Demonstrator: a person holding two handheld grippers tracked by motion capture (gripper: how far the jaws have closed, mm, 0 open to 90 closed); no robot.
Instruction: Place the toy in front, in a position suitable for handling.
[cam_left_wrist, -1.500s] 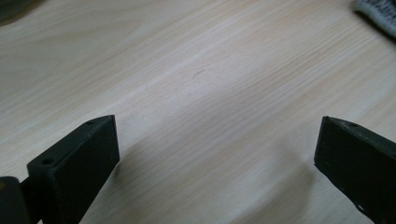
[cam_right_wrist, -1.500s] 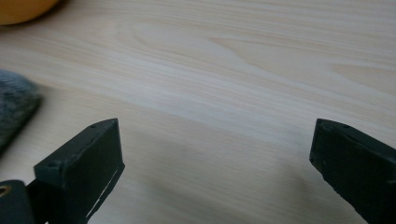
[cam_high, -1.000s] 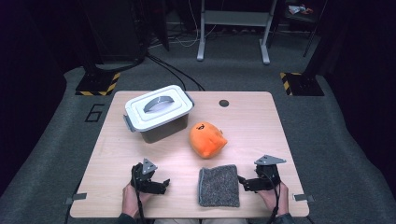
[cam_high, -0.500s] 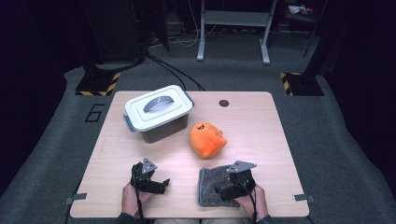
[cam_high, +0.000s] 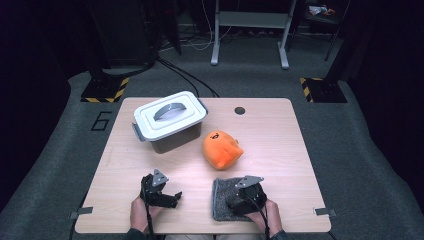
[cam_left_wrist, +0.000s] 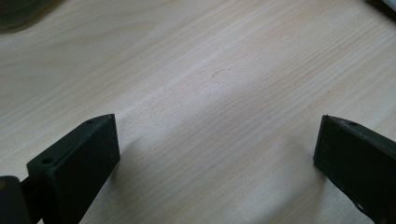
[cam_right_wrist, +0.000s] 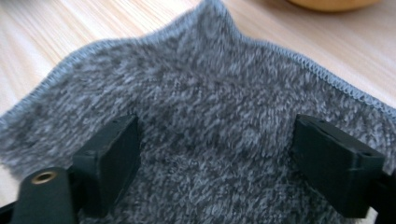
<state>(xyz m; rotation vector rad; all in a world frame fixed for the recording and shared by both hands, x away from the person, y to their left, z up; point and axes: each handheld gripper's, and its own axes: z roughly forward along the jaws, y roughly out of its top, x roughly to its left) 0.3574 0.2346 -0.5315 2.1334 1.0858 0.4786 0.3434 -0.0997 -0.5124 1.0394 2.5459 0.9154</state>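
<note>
Grey fleece cloth (cam_right_wrist: 210, 121) lies at the worktop's (cam_high: 280, 145) near edge under my right gripper (cam_right_wrist: 215, 154), fingers open, so I judge pinching comes next, while my left gripper (cam_left_wrist: 217, 154) gapes over bare wood.

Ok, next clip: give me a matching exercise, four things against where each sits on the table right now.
Things:
1. box
2. orange toy
3. grey cloth
4. left tool

Places:
A. under the open right tool
B. over bare wood, near the front edge
C. far left part of the table, lid on
D. mid-table, just beyond the cloth

Pairs: 1-C, 2-D, 3-A, 4-B
</note>
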